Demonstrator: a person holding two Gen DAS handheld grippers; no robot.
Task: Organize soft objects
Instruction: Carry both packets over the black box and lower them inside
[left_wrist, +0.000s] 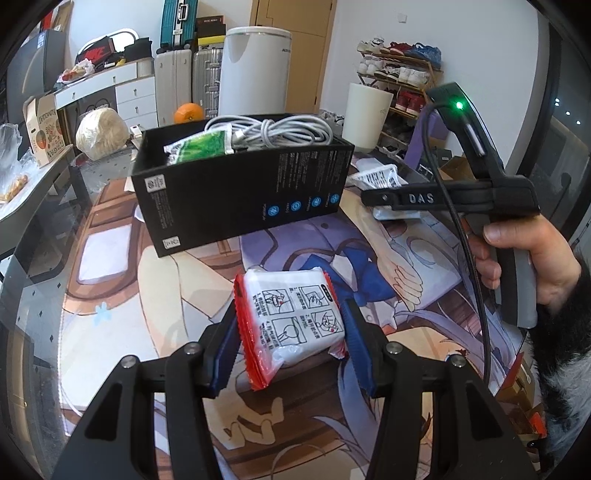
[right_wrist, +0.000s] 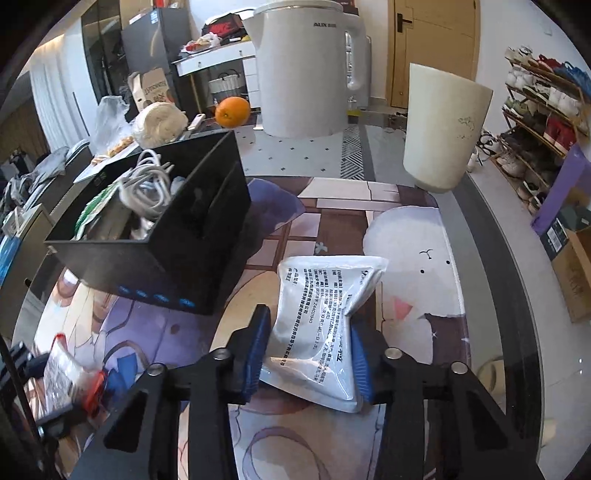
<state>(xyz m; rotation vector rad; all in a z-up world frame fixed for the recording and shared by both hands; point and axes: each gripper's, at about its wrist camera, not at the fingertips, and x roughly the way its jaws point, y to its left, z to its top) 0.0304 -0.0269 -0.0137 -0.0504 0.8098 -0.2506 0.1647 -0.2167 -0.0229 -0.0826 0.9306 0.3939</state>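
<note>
With my left hand-held gripper (left_wrist: 291, 332) clamping the red-edged white packet (left_wrist: 295, 314) and my right hand-held gripper (right_wrist: 310, 354) pinching the white sachet (right_wrist: 325, 325) low centre, I should lift both clear, then release over the black box (right_wrist: 184, 258) upper left.

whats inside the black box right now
The black box holds a coiled white cable and a green-and-white packet leaning at one end. Its walls and these items hide whatever lies beneath them, so the bottom cannot be seen.
</note>
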